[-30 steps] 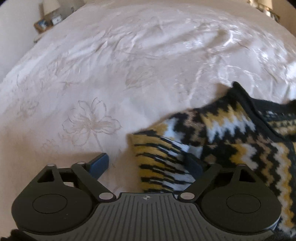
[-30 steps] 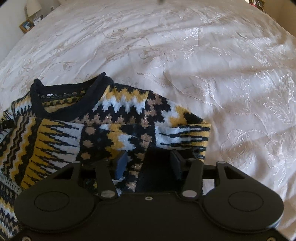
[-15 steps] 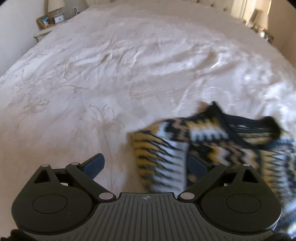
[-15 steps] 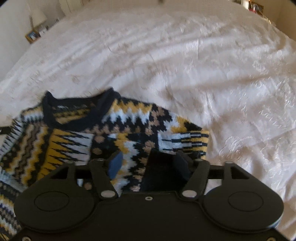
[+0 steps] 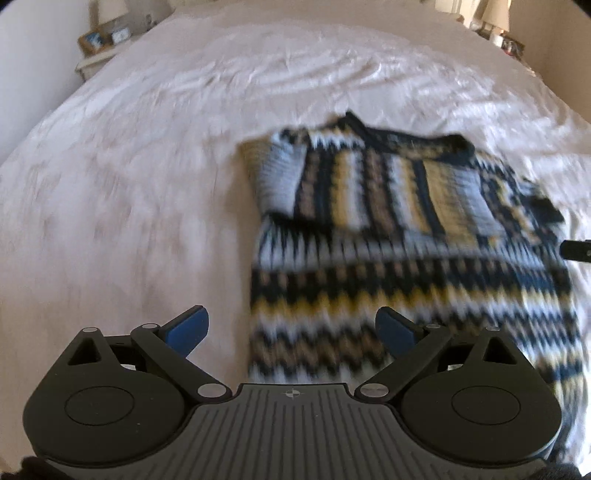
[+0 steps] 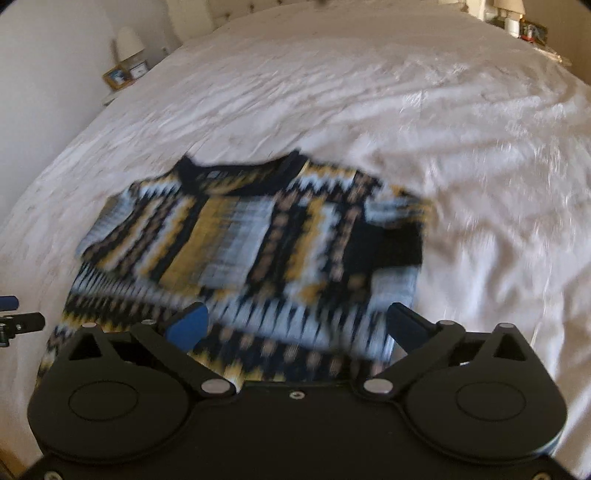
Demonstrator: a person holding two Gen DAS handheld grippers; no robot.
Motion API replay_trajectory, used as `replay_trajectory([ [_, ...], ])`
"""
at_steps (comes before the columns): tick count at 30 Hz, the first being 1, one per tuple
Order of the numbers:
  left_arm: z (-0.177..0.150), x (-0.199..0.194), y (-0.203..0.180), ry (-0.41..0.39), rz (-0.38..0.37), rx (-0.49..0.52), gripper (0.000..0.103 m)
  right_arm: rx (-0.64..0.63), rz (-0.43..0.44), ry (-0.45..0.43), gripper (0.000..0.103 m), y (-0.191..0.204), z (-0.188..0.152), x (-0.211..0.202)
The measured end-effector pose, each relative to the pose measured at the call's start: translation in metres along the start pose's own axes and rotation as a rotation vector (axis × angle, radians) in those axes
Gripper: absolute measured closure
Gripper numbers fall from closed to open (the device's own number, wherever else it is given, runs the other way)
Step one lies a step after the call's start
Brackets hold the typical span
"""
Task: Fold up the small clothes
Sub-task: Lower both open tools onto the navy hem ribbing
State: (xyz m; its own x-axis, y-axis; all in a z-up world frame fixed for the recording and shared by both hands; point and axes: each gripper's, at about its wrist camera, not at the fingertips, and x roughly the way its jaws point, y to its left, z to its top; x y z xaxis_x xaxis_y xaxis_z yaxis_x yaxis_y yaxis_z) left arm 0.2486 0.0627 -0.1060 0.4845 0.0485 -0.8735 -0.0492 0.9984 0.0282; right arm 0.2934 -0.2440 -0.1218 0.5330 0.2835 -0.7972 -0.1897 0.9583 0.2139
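A small knit sweater (image 5: 399, 240) in black, yellow and white zigzags lies flat on the bed, its sleeves folded in over the chest; it also shows in the right wrist view (image 6: 258, 240). Both views are motion-blurred. My left gripper (image 5: 291, 328) is open and empty, raised above the sweater's lower left edge. My right gripper (image 6: 299, 325) is open and empty, raised above the sweater's lower part. The right gripper's tip shows at the right edge of the left wrist view (image 5: 576, 251).
The white embroidered bedspread (image 5: 147, 177) surrounds the sweater on all sides. A nightstand with a lamp and picture frames (image 6: 122, 70) stands at the far left. More items sit on a stand at the far right (image 5: 495, 29).
Both grippers have let go of the folded sleeves, opened wider and pulled back and up. The sweater now lies further ahead, both sleeves resting on the chest.
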Motion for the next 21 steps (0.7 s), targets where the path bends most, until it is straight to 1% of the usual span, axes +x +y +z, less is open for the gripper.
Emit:
replay_trajectory([
  [4,-0.033,-0.013,-0.007,0.036,-0.005,-0.005,0.005,0.000,0.013,0.046,0.000,0.005,-0.033,-0.011],
  [6,-0.047,-0.017,-0.010,0.050,-0.017,0.018,0.005,0.000,0.016,0.066,0.000,0.008,-0.048,-0.017],
  [11,-0.080,-0.023,-0.015,0.076,-0.063,0.073,0.005,0.023,0.022,0.079,0.000,0.012,-0.087,-0.040],
  [14,-0.095,-0.027,-0.016,0.081,-0.092,0.096,0.005,0.044,0.007,0.078,0.000,0.017,-0.106,-0.054],
  [18,-0.116,-0.037,-0.015,0.067,-0.127,0.131,0.005,0.094,-0.018,0.079,0.000,0.026,-0.132,-0.069],
  [21,-0.129,-0.043,-0.012,0.059,-0.137,0.141,0.005,0.122,-0.038,0.085,0.000,0.032,-0.149,-0.077],
])
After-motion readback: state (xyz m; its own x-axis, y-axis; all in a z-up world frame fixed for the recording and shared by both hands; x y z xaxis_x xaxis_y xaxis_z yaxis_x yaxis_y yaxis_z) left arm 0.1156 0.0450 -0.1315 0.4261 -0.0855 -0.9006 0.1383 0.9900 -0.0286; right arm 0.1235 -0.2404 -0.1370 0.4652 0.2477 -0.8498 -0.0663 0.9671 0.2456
